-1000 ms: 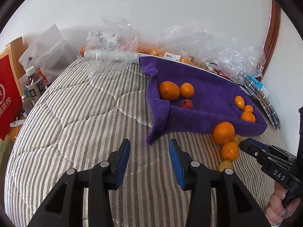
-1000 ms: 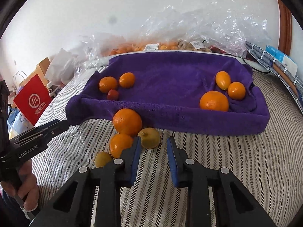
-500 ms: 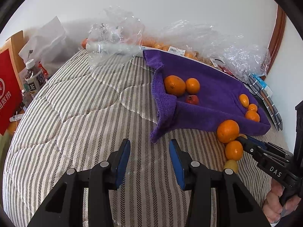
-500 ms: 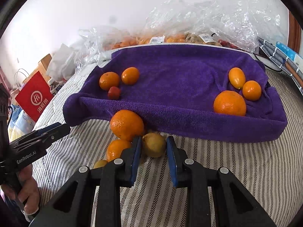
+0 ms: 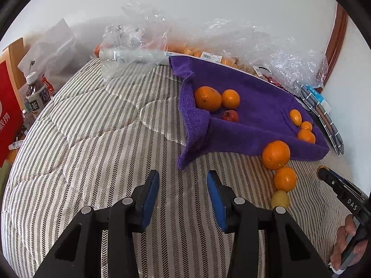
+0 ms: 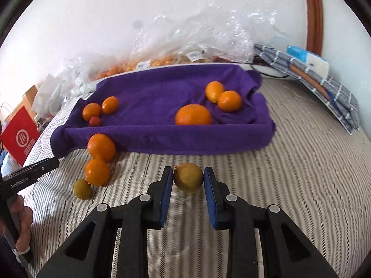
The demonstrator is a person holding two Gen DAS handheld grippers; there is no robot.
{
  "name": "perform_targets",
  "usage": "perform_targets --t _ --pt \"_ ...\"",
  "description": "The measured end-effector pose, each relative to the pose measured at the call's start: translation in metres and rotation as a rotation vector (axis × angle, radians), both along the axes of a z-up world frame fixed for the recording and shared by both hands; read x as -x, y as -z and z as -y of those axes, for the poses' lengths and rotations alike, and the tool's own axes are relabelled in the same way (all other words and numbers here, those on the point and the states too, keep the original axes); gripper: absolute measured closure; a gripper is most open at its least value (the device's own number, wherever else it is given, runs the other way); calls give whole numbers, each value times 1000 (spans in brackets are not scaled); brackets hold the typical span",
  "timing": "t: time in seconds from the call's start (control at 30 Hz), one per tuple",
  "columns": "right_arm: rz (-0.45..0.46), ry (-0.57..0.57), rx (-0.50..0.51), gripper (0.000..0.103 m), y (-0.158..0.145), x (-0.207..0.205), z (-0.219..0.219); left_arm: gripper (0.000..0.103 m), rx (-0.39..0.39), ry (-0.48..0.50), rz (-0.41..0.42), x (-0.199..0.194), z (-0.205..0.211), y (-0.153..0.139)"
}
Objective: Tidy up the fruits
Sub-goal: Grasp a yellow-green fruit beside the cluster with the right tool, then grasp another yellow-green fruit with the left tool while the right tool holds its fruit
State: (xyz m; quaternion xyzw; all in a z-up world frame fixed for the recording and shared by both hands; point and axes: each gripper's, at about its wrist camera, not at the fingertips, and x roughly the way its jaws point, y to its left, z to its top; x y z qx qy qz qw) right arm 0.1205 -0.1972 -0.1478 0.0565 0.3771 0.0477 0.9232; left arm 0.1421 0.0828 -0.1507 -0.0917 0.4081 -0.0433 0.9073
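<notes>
Fluffy purple towel (image 6: 148, 92), matt striped woven quilt (image 5: 92, 139), crinkly glossy plastic bags (image 6: 208, 34); the lemon (image 6: 188, 180) looks dull, perhaps blur.

A striped quilt (image 5: 92, 153) covers the bed. At its left edge stand a red bag (image 5: 8, 106) and a drink bottle (image 5: 34, 95), with a white bag (image 5: 53, 46) behind them. Against the wall (image 6: 116, 11) lie crumpled clear plastic (image 6: 208, 34), a checked cloth (image 6: 324, 88) and a blue-and-white box (image 6: 308, 58) beside a wooden frame (image 6: 314, 11).

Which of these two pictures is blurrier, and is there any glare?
Right wrist view: softer, motion-smeared on the striped bedcover and purple towel. Left wrist view: sharp stripes. Both: fisheye bending, dark corners, white glints on the clear plastic bags.
</notes>
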Motion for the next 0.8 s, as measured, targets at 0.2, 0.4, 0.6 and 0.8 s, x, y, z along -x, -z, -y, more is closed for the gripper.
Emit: perform_targets --t 0.2,0.4,0.6,0.8 --pt "1 28 -47 76 1 0 11 62 45 10 8 1 -3 -1" --pt "-29 40 -45 76 4 -5 12 62 29 38 20 3 1 -3" --pt "-32 22 -42 76 4 -4 13 62 15 54 -1 -1 4 -2" --pt "-37 7 -76 76 4 -5 17 62 20 56 1 1 4 -3"
